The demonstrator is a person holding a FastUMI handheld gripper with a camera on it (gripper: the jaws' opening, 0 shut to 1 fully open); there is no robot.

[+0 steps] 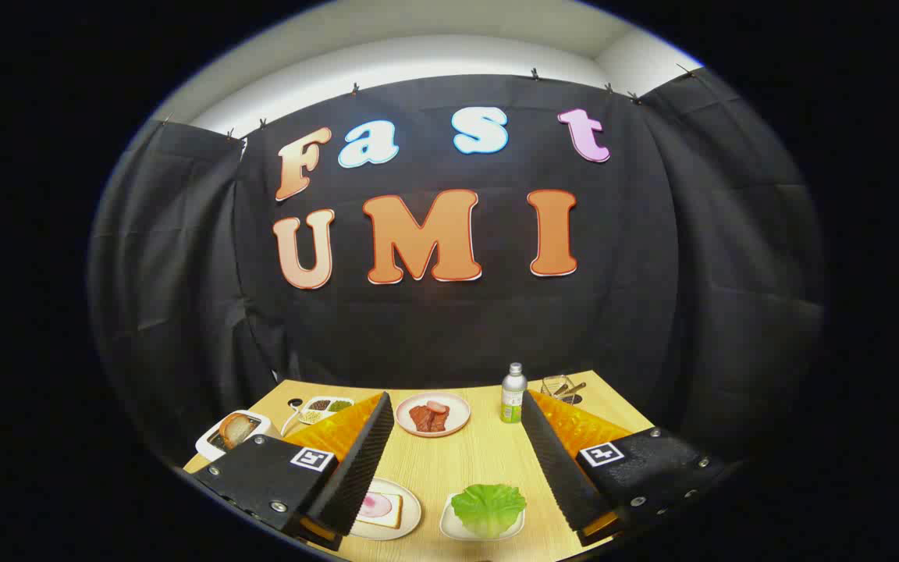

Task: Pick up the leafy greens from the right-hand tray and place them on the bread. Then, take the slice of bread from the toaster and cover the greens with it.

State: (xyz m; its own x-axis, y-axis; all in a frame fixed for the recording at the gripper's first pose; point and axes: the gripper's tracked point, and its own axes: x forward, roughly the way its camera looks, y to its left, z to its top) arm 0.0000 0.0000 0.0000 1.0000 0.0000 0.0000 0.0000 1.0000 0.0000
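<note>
My gripper (457, 406) is open, its two fingers spread wide above the wooden table (481, 457), holding nothing. Between the fingers, close below, a green leafy piece (488, 506) lies on a small white tray (457, 529). Left of it, partly behind the left finger (356, 460), a slice of bread with a pink ham round on top (381, 509) rests on a white plate (410, 511). A white toaster (229, 433) with a browned bread slice (236, 429) standing in its slot sits at the table's left edge, beyond the left finger.
Farther back between the fingers a pink-rimmed plate of red meat pieces (432, 414) sits mid-table. A small bottle with a green label (513, 393) and a glass dish with sticks (560, 387) stand at the back right. A divided white dish of grains (325, 407) lies behind the toaster.
</note>
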